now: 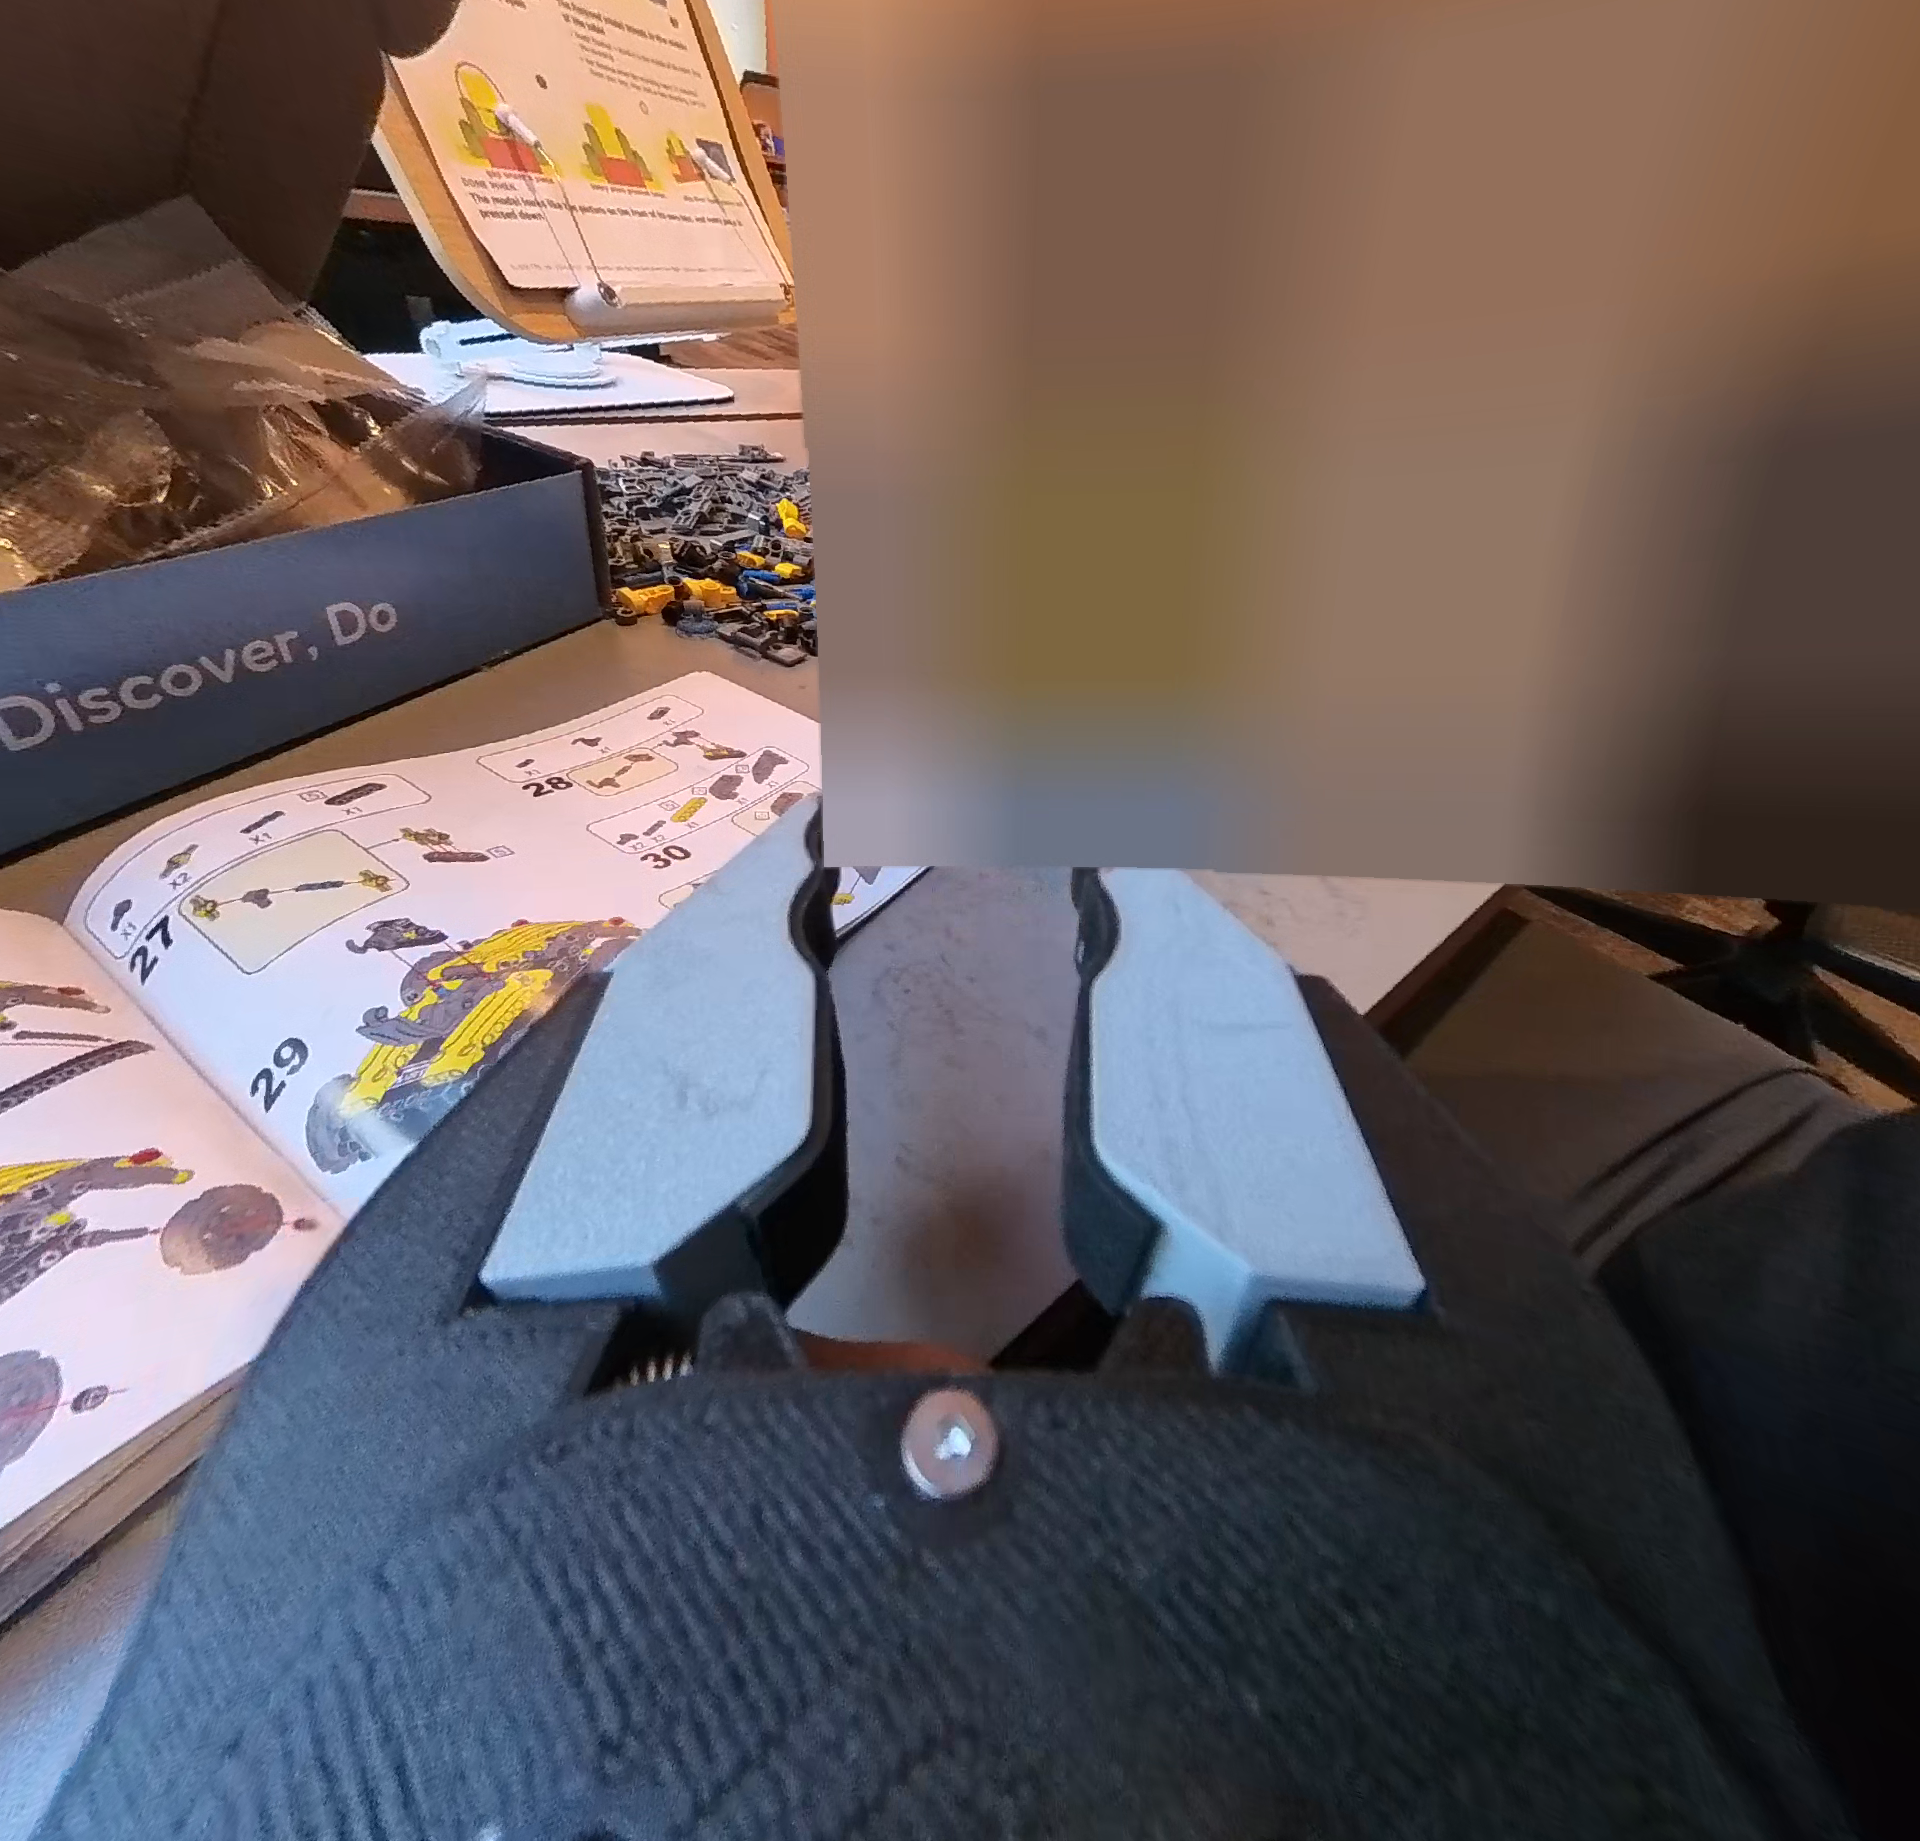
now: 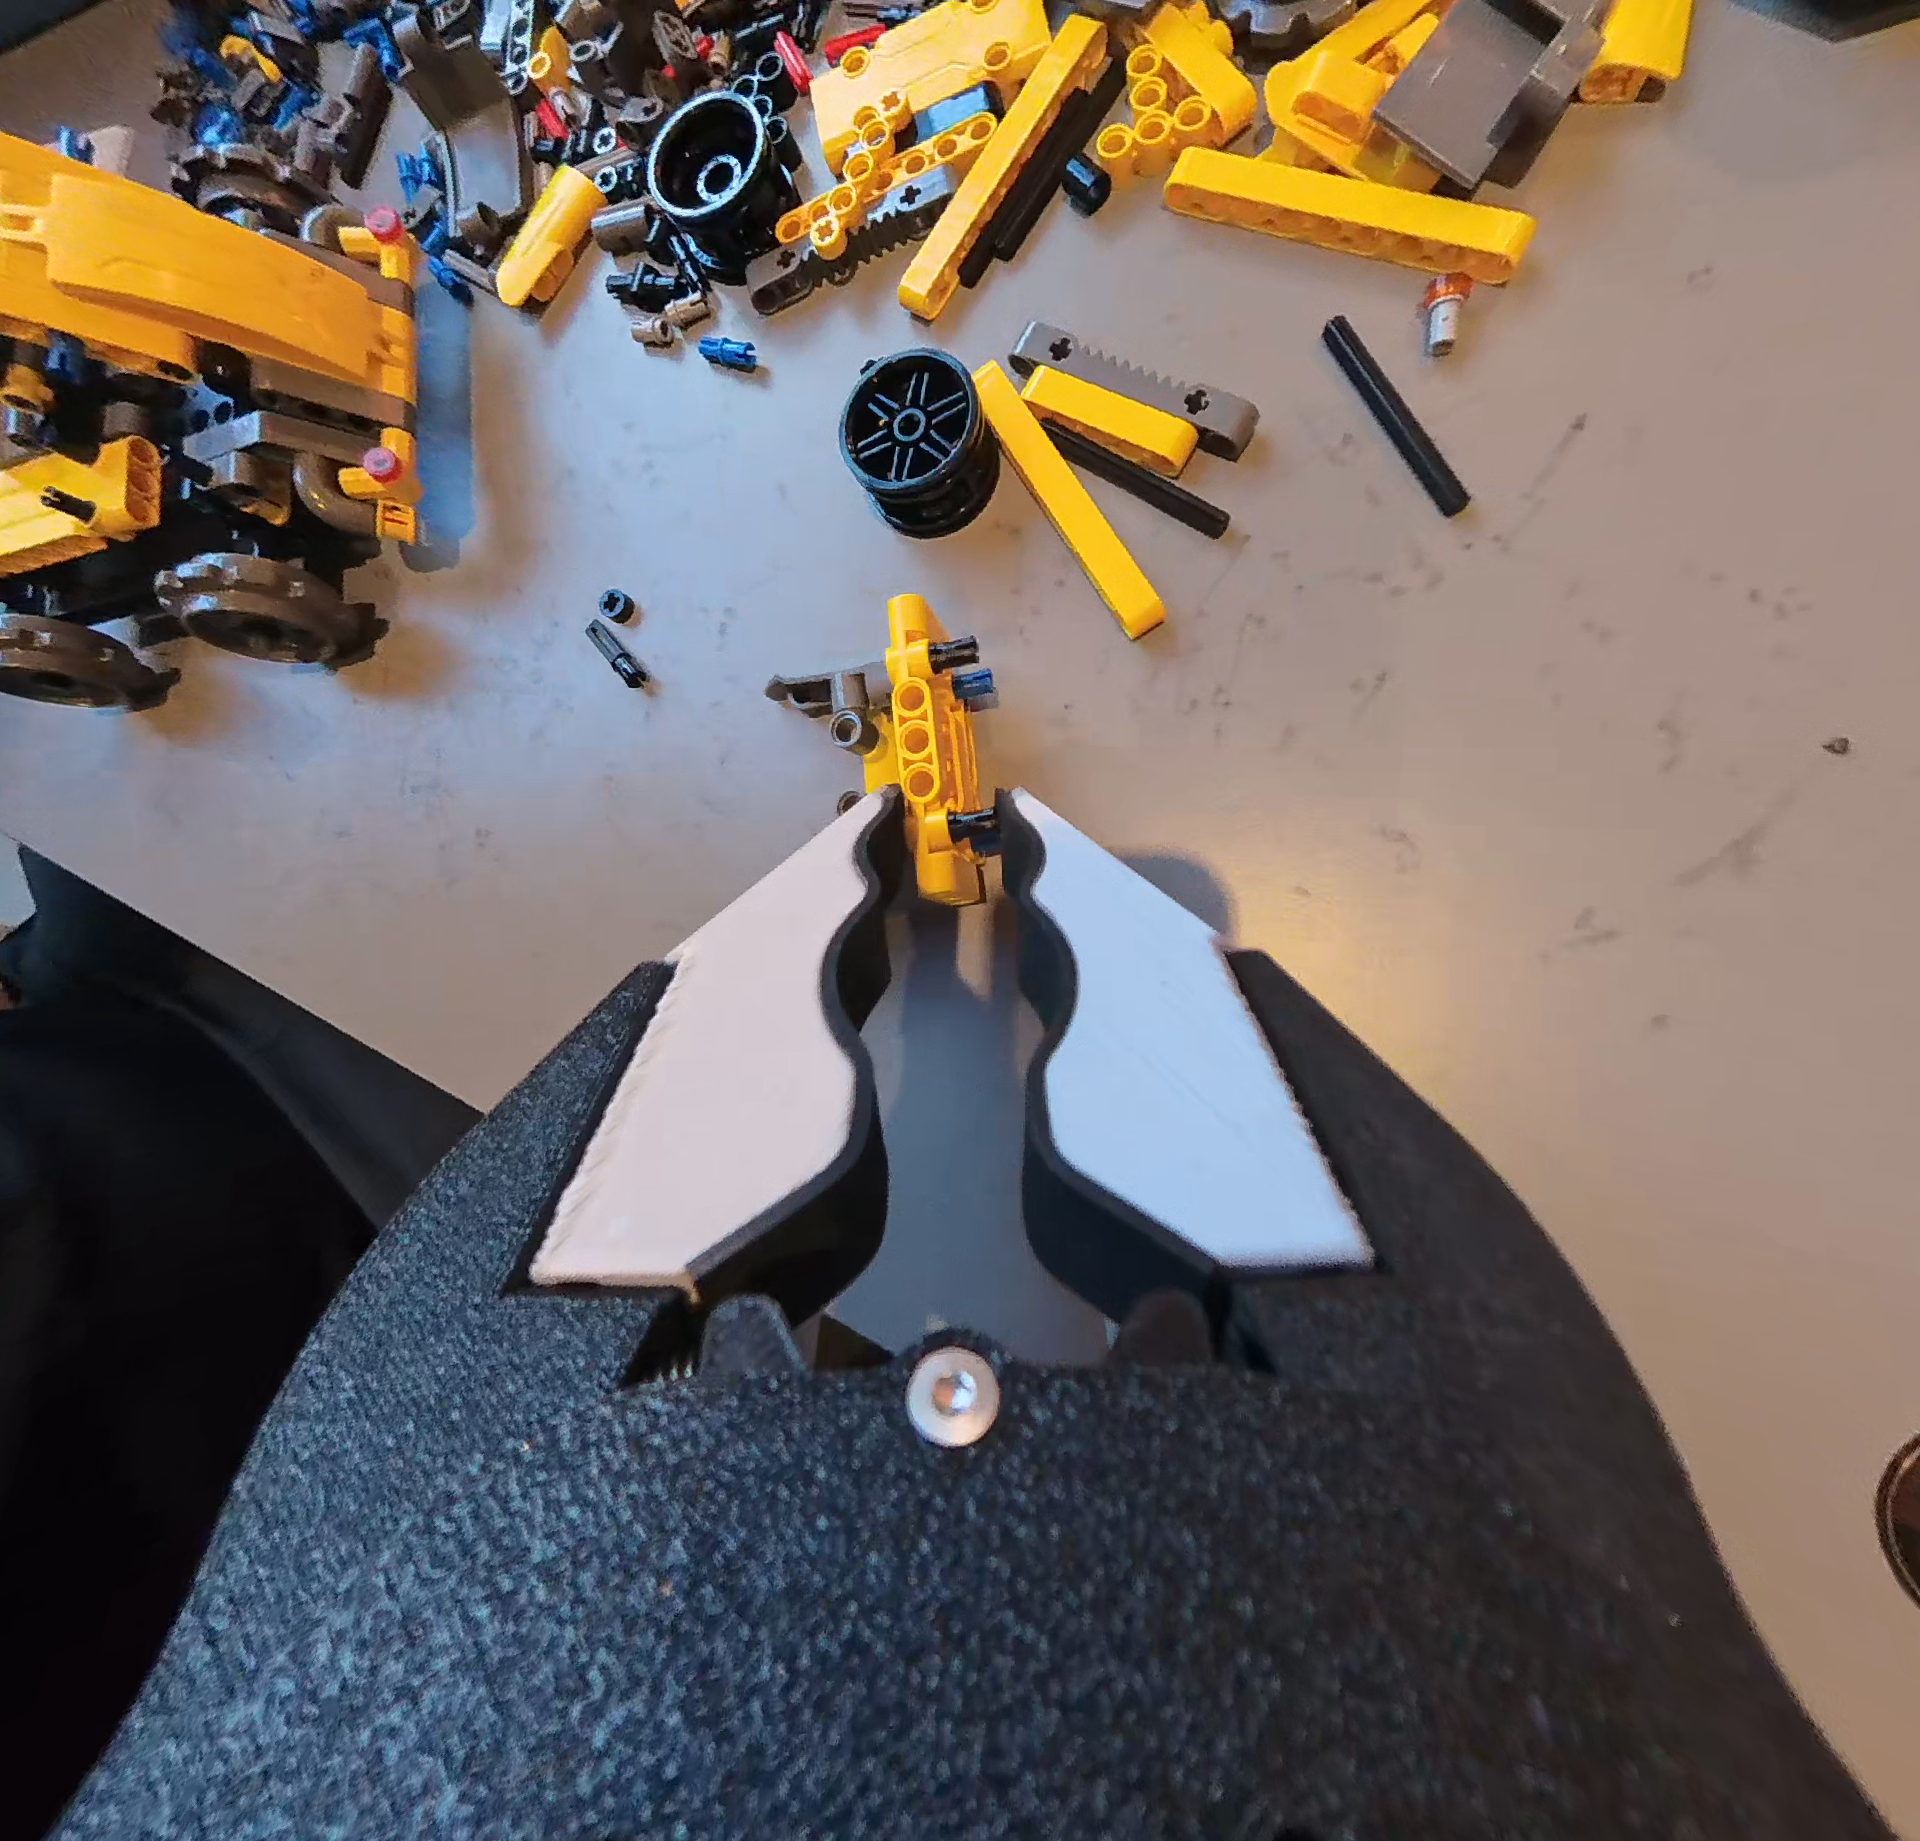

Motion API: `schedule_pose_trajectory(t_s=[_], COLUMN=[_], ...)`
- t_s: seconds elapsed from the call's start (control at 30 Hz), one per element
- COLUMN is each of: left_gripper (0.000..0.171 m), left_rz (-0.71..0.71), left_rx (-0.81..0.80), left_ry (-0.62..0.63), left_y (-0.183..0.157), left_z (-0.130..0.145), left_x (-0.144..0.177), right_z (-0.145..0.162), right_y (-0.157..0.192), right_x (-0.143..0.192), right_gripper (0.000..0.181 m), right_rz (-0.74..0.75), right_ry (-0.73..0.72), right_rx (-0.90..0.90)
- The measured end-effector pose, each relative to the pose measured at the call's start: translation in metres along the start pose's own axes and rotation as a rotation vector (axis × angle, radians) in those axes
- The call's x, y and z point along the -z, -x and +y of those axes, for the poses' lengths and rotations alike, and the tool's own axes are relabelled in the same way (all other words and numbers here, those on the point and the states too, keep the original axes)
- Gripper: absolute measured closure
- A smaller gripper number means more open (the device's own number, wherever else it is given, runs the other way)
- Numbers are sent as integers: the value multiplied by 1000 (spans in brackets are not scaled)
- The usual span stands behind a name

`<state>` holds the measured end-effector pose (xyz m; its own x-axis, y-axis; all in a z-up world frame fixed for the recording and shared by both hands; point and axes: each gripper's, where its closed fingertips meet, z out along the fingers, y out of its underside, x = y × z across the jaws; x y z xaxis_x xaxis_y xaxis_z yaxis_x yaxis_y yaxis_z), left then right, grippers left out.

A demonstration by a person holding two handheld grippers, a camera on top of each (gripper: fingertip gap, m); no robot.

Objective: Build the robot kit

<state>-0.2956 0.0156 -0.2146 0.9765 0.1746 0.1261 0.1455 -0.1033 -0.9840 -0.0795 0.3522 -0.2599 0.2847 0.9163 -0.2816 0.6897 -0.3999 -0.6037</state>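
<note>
My right gripper (image 2: 940, 823) is shut on a small yellow beam assembly (image 2: 925, 742) with black and blue pins and a grey connector, held above the grey table (image 2: 1455, 856). A black wheel (image 2: 914, 441) and loose yellow beams (image 2: 1070, 503) lie just beyond it. A half-built yellow and black vehicle (image 2: 197, 368) stands at the left. My left gripper (image 1: 951, 898) is open with nothing between its fingers. It hovers beside an open instruction booklet (image 1: 343, 960); a blurred patch hides what lies ahead of its tips.
A heap of yellow, black, grey and blue parts (image 2: 831, 77) covers the far table. A black axle (image 2: 1392, 415) lies at the right. In the left wrist view, a dark box with plastic bags (image 1: 281, 586), a parts pile (image 1: 717, 544) and a stand with a printed sheet (image 1: 613, 129). The gap from one gripper's tips to the other's is roughly 40 cm. To reach the black wheel (image 2: 914, 441) in a straight line is about 8 cm for my right fingers, about 35 cm for my left.
</note>
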Motion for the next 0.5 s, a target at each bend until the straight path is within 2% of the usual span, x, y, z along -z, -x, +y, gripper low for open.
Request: schedule_pose_trajectory(t_s=[0.17,0.27,0.5], left_gripper=[128,128,128], left_rz=[8,3,0], left_rx=[-5,-12,-25], left_ry=[4,6,10], left_y=[-2,-2,-3], left_z=[1,1,1], left_x=[-2,-2,-2], right_z=[1,2,-3], right_y=[-1,-3,5], right_x=[3,5,11], right_gripper=[164,164,164], right_rz=[-3,-22,-172], right_ry=[37,87,132], right_rx=[-6,-71,-257])
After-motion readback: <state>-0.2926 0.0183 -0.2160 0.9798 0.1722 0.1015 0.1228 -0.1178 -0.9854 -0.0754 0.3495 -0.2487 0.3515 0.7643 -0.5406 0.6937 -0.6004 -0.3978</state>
